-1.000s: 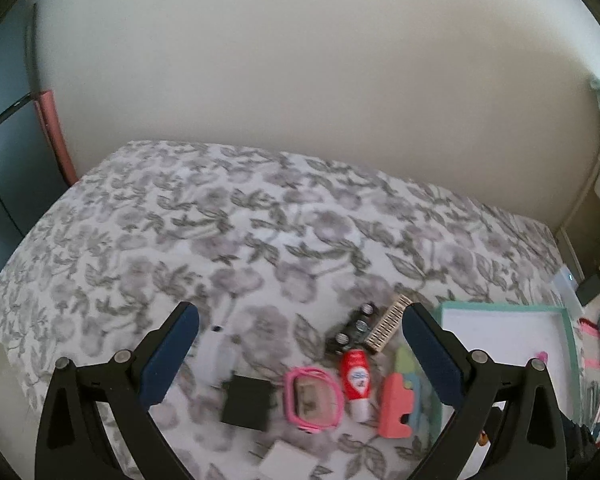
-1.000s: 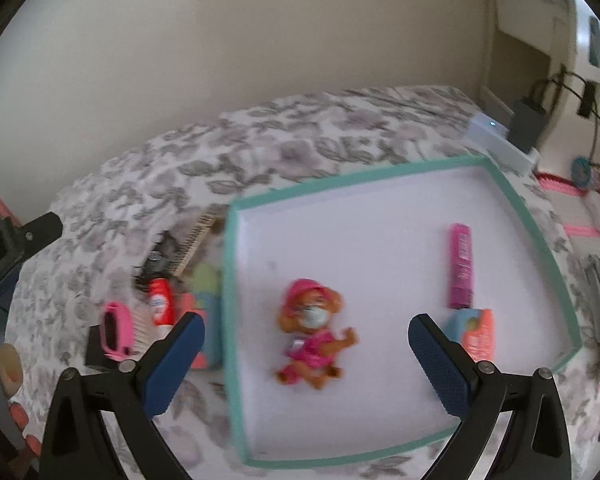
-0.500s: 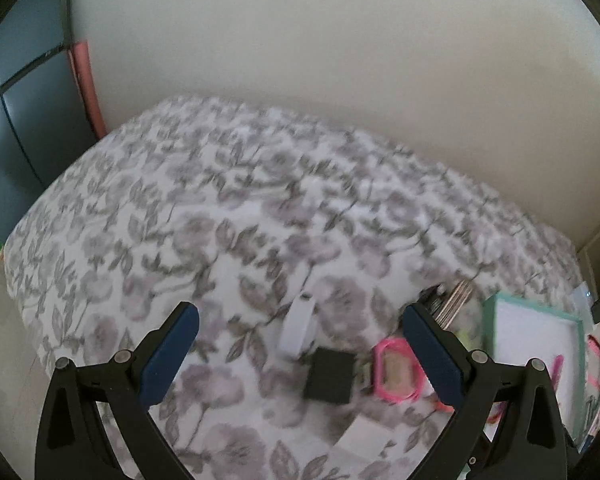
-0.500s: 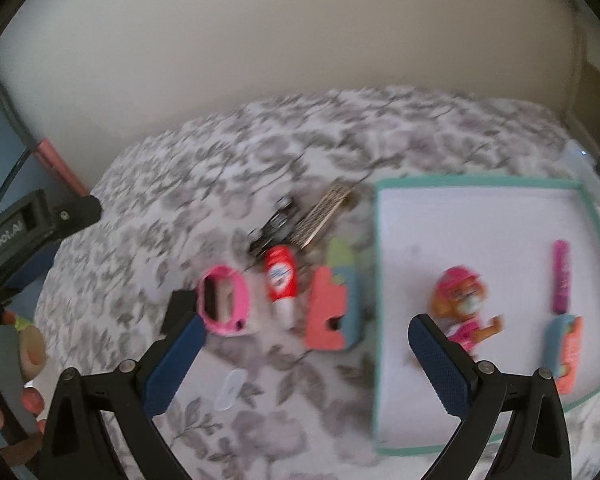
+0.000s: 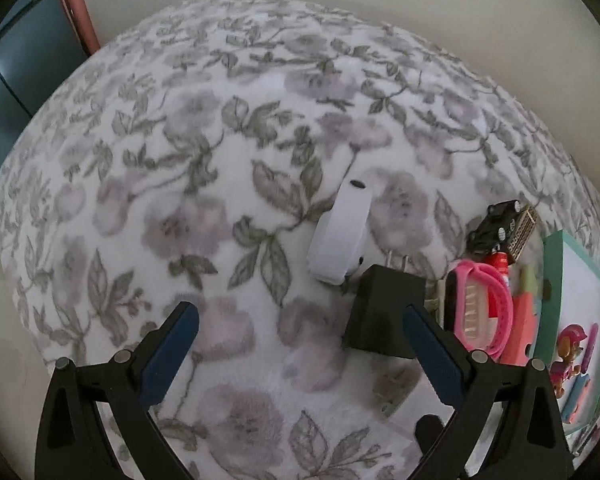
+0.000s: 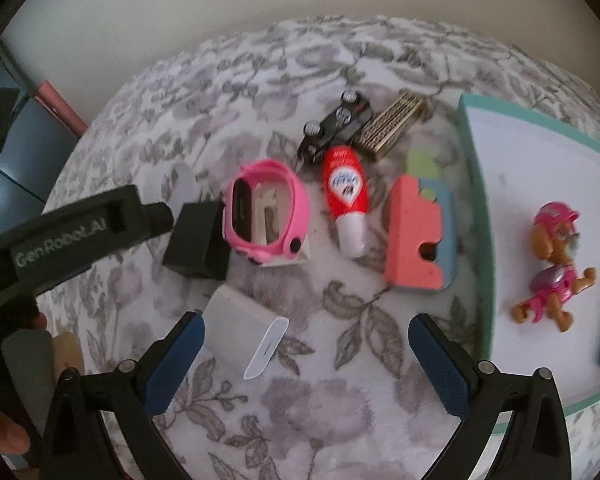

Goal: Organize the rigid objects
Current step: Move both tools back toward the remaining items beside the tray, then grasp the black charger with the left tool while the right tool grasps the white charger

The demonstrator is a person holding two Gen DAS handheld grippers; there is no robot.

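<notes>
The left tool (image 5: pixel 300 326) hangs spread wide over a bed (image 5: pixel 204 168) covered in a grey floral blanket, with nothing between its blue pads. A black plug adapter (image 5: pixel 384 312) lies just ahead of its right-hand finger (image 5: pixel 432 356), partly hidden behind that finger, prongs pointing away. Beyond the adapter lies a white oblong case (image 5: pixel 342 240), close to it. To the right of the adapter sits a pink watch (image 5: pixel 482 312) looped round a pale card, then a red tube (image 5: pixel 500 260), a black toy car (image 5: pixel 496 224) and a brown comb-like piece (image 5: pixel 522 230).

The right tool (image 6: pixel 306 344) is likewise spread and empty, hovering over the blanket beside a teal-rimmed white tray (image 6: pixel 476 216). A white flat box (image 6: pixel 240 320) with a small clear strip (image 6: pixel 268 346) across its corner lies just ahead of its left-hand finger (image 6: pixel 176 358). Farther ahead, in a loose row, are the adapter, the watch, the red tube with its white cap toward the tool, and a coral and blue block (image 6: pixel 420 236) just beside the tray's left rim. The toy car and the comb-like piece lie touching at the far end. In the tray a pink pup figure (image 6: pixel 552 268) lies on its back, well right of the tool. The left tool's black body reaches in from the left edge toward the adapter.
</notes>
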